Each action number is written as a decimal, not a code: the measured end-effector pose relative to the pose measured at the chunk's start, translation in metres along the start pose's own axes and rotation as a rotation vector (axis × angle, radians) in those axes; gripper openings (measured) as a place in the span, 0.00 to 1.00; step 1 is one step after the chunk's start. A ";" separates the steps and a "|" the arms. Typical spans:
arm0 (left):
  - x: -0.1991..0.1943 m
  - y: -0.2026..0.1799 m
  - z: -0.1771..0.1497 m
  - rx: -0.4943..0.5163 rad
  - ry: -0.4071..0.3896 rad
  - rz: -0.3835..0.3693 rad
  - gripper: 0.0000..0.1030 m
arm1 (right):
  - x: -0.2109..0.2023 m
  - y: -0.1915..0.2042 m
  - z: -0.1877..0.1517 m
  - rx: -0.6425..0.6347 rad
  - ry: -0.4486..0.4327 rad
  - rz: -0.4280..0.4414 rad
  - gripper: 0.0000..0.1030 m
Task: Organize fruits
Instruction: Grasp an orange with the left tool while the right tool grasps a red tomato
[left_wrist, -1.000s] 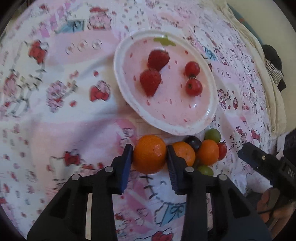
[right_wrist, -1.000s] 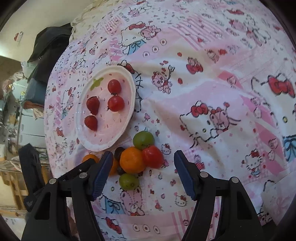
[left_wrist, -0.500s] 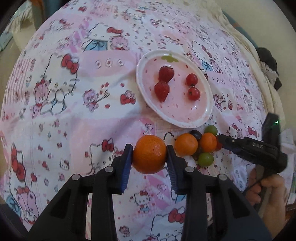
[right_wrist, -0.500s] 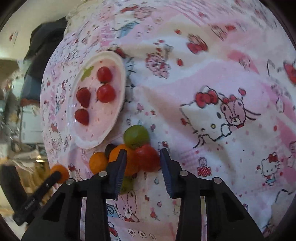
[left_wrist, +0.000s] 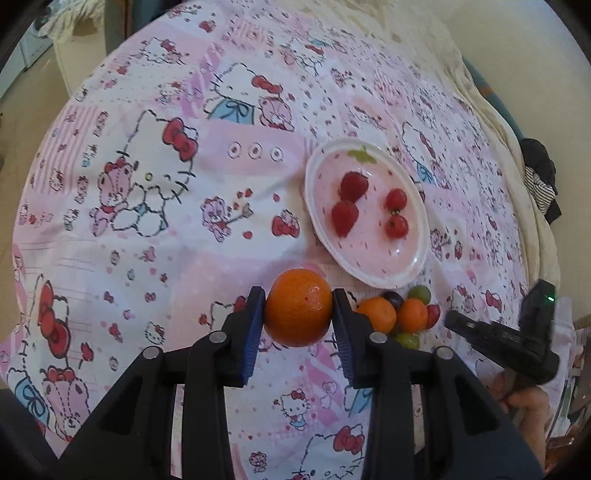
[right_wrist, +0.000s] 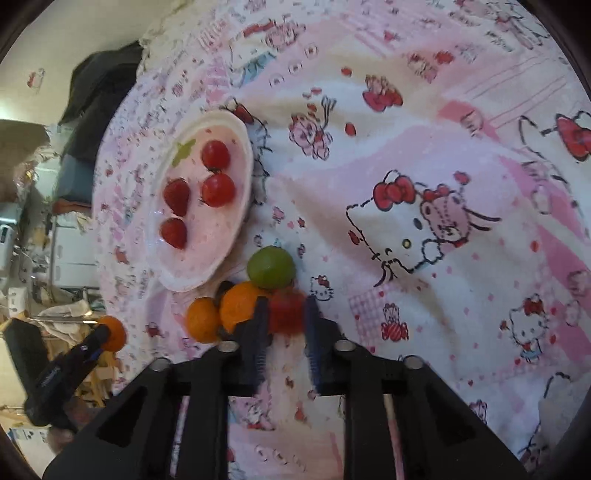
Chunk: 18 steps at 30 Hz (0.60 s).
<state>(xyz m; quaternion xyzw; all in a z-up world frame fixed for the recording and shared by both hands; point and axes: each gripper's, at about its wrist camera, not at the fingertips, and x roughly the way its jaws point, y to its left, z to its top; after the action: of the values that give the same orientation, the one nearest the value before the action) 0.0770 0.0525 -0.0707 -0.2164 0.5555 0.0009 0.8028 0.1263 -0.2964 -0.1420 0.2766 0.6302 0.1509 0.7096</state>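
Orange (left_wrist: 298, 307) clenched in left gripper (left_wrist: 298, 314), lifted over bedspread (left_wrist: 184, 221) near its front edge. Right gripper (right_wrist: 283, 317) clamps red fruit (right_wrist: 286, 309) in pile just beside plate (right_wrist: 236, 125) rim. Wide open cloth left of plate.

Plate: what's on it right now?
The plate holds two strawberries and two cherry tomatoes, plus a printed green leaf mark at the far rim. No oranges or grapes. Anything beneath the fruit is hidden.
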 end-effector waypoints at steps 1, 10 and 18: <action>-0.001 0.001 0.001 -0.002 -0.007 0.004 0.31 | -0.006 0.000 -0.001 -0.001 -0.015 0.009 0.17; 0.008 0.004 -0.002 -0.002 0.006 0.028 0.31 | 0.001 0.002 0.001 -0.015 -0.005 -0.081 0.21; 0.009 -0.002 -0.003 0.025 -0.001 0.036 0.31 | 0.026 0.002 0.011 0.018 0.041 -0.090 0.41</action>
<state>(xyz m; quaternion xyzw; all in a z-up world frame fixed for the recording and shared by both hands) 0.0786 0.0471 -0.0790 -0.1966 0.5587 0.0085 0.8057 0.1417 -0.2821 -0.1610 0.2512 0.6577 0.1190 0.7001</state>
